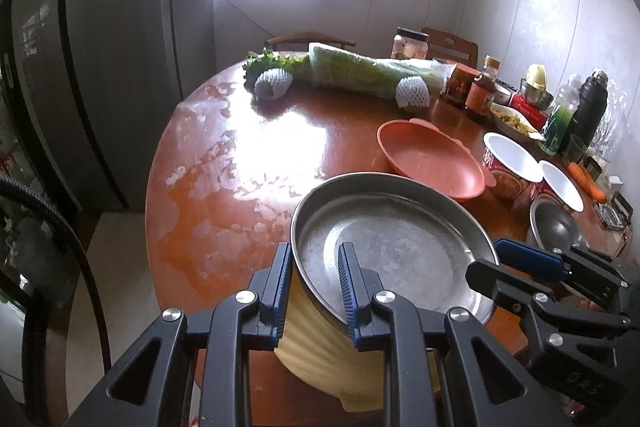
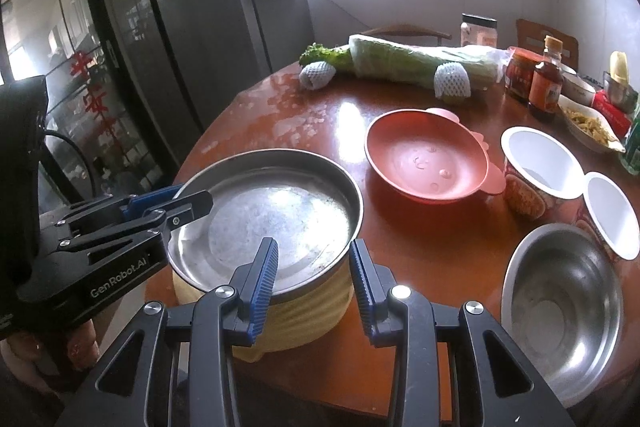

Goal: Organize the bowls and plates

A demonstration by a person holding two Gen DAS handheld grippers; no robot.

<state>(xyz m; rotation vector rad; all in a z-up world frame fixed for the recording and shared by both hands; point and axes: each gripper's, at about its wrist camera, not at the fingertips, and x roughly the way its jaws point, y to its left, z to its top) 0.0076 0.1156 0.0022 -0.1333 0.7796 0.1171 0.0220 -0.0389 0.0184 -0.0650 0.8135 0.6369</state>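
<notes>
A steel plate (image 1: pixel 400 247) (image 2: pixel 276 211) rests on a ribbed cream bowl (image 1: pixel 320 339) (image 2: pixel 304 311) at the table's near edge. My left gripper (image 1: pixel 314 291) (image 2: pixel 192 203) straddles the near-left rims of both, one finger inside the plate, one outside the bowl, not clamped. My right gripper (image 2: pixel 312 279) (image 1: pixel 500 267) is open, its fingers astride the plate's near rim. A salmon bowl (image 1: pixel 434 163) (image 2: pixel 428 159) sits beyond. A steel bowl (image 2: pixel 560 303) (image 1: pixel 556 227) stands at the right.
Two white-lined noodle cups (image 2: pixel 540 171) (image 2: pixel 610 215) stand right of the salmon bowl. A cabbage (image 2: pixel 420 61), foam-netted fruit (image 2: pixel 452 81), sauce bottles (image 2: pixel 546 83) and jars crowd the round wooden table (image 2: pixel 320 131) at the back and right. A dark fridge (image 2: pixel 180 27) stands left.
</notes>
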